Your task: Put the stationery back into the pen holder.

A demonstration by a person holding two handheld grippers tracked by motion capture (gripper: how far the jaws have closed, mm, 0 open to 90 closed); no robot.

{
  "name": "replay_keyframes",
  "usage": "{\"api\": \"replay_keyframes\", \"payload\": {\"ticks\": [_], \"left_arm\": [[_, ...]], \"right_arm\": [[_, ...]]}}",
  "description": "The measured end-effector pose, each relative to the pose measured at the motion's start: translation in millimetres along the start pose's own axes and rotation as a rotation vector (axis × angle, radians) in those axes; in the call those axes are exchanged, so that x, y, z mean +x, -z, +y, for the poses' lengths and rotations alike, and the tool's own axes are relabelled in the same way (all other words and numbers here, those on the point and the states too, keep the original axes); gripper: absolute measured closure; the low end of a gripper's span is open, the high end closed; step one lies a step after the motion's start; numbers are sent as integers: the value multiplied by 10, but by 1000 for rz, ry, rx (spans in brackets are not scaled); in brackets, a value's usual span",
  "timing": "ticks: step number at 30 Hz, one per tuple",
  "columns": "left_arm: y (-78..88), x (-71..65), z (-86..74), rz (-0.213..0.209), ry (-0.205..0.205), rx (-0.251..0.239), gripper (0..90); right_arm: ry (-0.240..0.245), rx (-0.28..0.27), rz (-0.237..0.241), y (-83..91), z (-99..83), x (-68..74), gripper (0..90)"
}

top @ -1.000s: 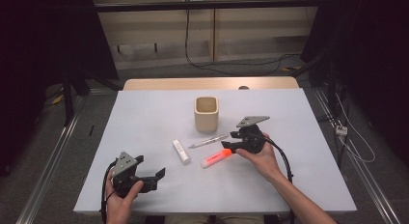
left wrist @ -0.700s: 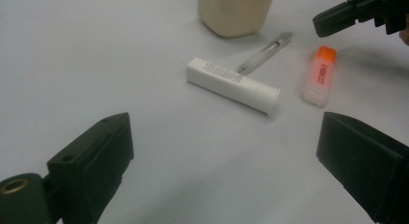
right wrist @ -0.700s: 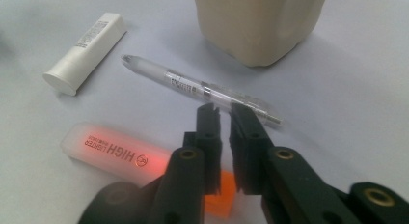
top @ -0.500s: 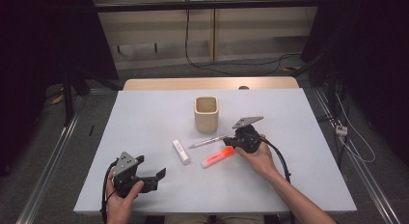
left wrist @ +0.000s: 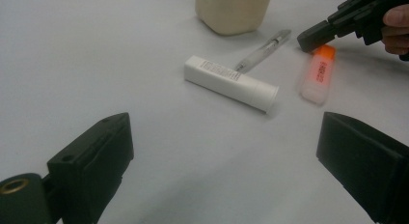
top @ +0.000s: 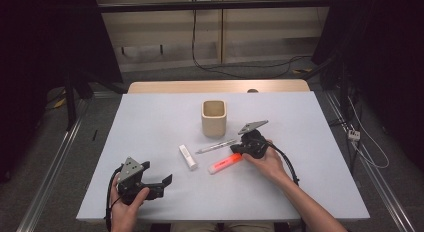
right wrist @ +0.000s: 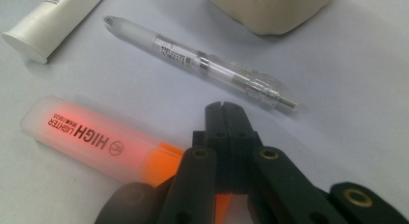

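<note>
High view: orange highlighter (top: 225, 164) lies on the white table (top: 310, 122), right gripper (top: 239, 148) at its end. Left gripper view: left gripper (left wrist: 226, 156) fingers spread wide, nothing between. Right gripper view: fingers (right wrist: 214, 120) pressed together above the highlighter, clear pen (right wrist: 202, 62) just beyond.

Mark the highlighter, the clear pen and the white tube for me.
highlighter (right wrist: 91, 137), right gripper view, on its frosted cap by the printed lettering.
clear pen (right wrist: 193, 57), right gripper view, on the middle of the barrel.
white tube (left wrist: 231, 83), left gripper view, on the middle of its body.
</note>
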State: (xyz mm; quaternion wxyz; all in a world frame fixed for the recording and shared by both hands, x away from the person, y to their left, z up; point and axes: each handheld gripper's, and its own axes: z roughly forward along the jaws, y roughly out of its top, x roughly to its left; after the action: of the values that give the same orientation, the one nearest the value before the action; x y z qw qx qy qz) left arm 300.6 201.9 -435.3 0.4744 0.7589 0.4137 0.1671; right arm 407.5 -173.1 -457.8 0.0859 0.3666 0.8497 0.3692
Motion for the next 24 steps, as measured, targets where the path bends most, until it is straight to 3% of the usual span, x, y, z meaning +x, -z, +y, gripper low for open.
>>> {"api": "replay_keyframes", "payload": {"ticks": [5,8,15,24], "left_arm": [[-6,7,-6,-7,9,-1,57],[-2,11,-3,-8,6,0,57],[-6,10,2,-8,9,-3,57],[-8,14,-1,-9,11,0,57]], "right_arm": [[15,11,-15,7,7,30,900],[5,27,-2,36,0,21,900],[33,71,8,130,-37,41,900],[52,94,54,216,-107,69,900]]}}
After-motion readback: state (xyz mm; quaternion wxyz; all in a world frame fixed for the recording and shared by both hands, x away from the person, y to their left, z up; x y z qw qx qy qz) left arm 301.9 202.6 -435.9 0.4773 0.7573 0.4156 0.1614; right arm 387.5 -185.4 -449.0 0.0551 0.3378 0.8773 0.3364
